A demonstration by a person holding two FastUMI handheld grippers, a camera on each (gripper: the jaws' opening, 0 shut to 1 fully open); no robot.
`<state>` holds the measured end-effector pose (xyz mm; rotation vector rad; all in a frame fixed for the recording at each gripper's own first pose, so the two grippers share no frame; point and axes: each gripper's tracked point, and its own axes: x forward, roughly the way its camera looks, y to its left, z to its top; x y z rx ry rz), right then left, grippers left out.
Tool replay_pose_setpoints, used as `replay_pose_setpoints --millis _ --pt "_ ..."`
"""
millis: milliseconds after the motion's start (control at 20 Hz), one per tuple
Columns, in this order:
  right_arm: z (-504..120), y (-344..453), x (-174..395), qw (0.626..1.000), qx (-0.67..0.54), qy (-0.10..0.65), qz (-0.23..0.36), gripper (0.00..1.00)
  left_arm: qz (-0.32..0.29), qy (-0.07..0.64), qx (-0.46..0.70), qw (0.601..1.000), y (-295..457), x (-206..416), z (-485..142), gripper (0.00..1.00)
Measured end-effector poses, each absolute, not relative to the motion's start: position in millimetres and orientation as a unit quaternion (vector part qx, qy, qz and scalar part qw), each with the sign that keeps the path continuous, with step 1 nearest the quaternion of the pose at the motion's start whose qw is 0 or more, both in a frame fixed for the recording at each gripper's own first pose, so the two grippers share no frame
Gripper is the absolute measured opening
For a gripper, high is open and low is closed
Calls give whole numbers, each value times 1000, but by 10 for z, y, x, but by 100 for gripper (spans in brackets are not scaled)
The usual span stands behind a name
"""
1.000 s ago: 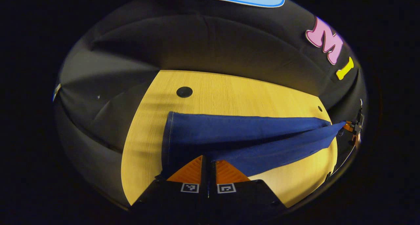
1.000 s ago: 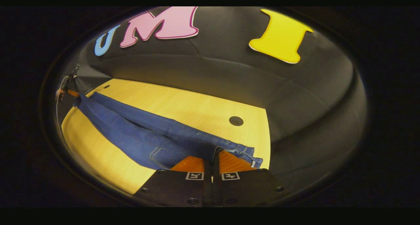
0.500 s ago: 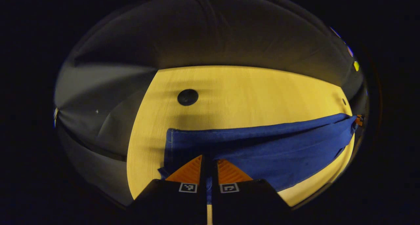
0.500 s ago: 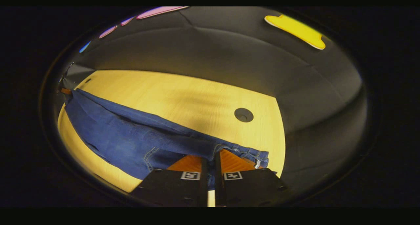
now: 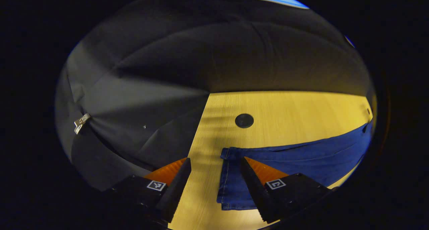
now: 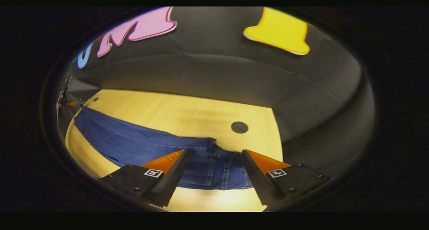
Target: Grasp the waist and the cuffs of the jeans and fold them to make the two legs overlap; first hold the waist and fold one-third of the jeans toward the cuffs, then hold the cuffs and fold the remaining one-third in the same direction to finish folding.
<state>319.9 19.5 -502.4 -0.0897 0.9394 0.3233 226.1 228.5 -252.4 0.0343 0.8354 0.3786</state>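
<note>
Left gripper view has the left gripper [image 5: 214,169] spread wide above the table [image 5: 285,109], nothing gripped, the jeans [image 5: 301,159] flat below with the cuffs [image 5: 229,179] between its fingers. Right gripper view: the right gripper [image 6: 212,163] is released too, hovering over the waist [image 6: 214,169], legs overlapped, stretching leftward.

A pale wooden surface [image 5: 285,109] with fine straight grain, lit warm yellow from above. A round dark hole [image 5: 244,120] is set into it near one edge. Black cloth walls [image 5: 201,55] sag in soft folds behind and beside it, dim and shadowed. A small white clip [image 5: 81,122] pinches one seam.
</note>
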Motion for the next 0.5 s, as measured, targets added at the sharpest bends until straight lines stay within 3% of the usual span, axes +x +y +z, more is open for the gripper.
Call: replay_pose_setpoints --millis 250,350,400,500 --pt "-5023 -246 3017 866 92 489 44 98 89 336 -37 937 1754 1913 -2089 94" --pt "-5170 -452 2885 847 159 507 -22 95 53 327 -55 942 1518 1690 -1889 94" --pt "-5226 -550 2795 833 187 518 -58 99 39 322 -64 944 1471 1587 -1809 94" --pt "-5361 -633 2679 806 235 532 -111 99 12 322 -72 944 1516 1400 -1740 94"
